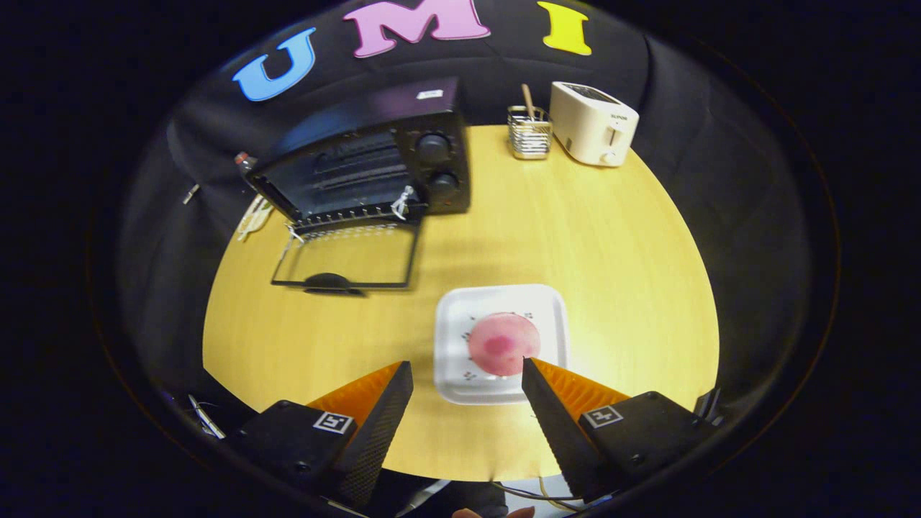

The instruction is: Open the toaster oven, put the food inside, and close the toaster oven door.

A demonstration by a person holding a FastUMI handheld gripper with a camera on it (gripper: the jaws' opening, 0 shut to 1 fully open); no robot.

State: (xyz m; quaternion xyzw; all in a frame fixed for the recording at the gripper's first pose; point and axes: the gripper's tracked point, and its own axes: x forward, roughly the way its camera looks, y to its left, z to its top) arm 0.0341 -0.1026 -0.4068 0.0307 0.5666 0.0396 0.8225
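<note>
A round pink food item is seen on a white plate just ahead of the gripper, whose fingers are spread wide, empty, apparently for a grasp. Beyond the plate, the toaster oven is seen with its door lowered, ready for loading.

1 fisheye view rides on the gripper, looking forward and down along its 2 spread fingers from above the table's near edge toward the far booth wall.

A cream toaster stands beside a wire utensil holder on the wooden table.
</note>
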